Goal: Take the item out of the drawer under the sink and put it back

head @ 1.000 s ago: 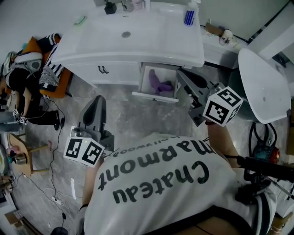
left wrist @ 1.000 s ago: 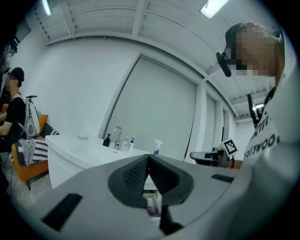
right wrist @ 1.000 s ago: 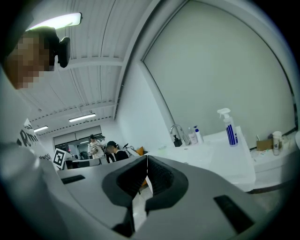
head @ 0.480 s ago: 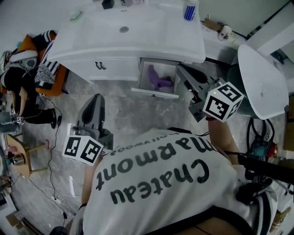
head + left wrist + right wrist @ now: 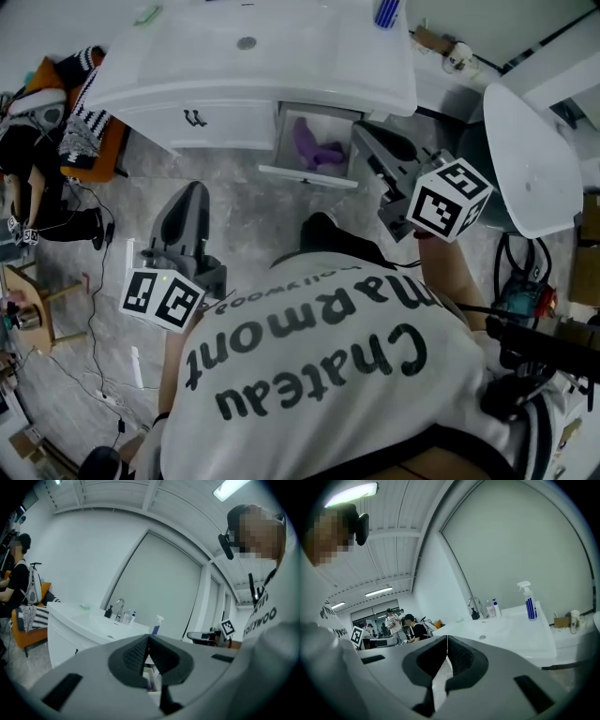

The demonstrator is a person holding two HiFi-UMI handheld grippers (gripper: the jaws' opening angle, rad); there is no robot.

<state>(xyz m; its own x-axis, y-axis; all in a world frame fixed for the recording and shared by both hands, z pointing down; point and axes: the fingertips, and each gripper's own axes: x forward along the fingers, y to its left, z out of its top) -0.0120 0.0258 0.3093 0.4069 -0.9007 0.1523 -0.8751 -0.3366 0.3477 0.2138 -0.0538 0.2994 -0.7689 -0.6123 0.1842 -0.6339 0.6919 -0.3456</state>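
**Both claws closed and empty, purple item lying in the open drawer**

The purple item (image 5: 314,150) lies inside the drawer (image 5: 307,176), which stands pulled out from beneath the white counter (image 5: 281,89). The counter's front edge overhangs the back part of the drawer. The sink (image 5: 246,49) is set into the counter, above and to the left of the drawer in the head view.

The right claw (image 5: 364,136) has its jaws pressed together with nothing between them, as the right gripper view shows. In the head view its tip sits just beside the drawer's right side, apart from the item. The left claw (image 5: 194,190) is likewise closed on nothing. It hangs over the grey floor (image 5: 253,225), below the closed cabinet front (image 5: 216,122) with its dark handle, well apart from the drawer.

A blue-striped spray bottle (image 5: 528,603) stands at the counter's right end, and a faucet (image 5: 474,603) rises behind the sink with small bottles beside it. To the right of the right claw is a white oval shell (image 5: 530,169) — what it belongs to I cannot tell. At the far left a seated person (image 5: 33,155) is beside an orange seat (image 5: 30,634).
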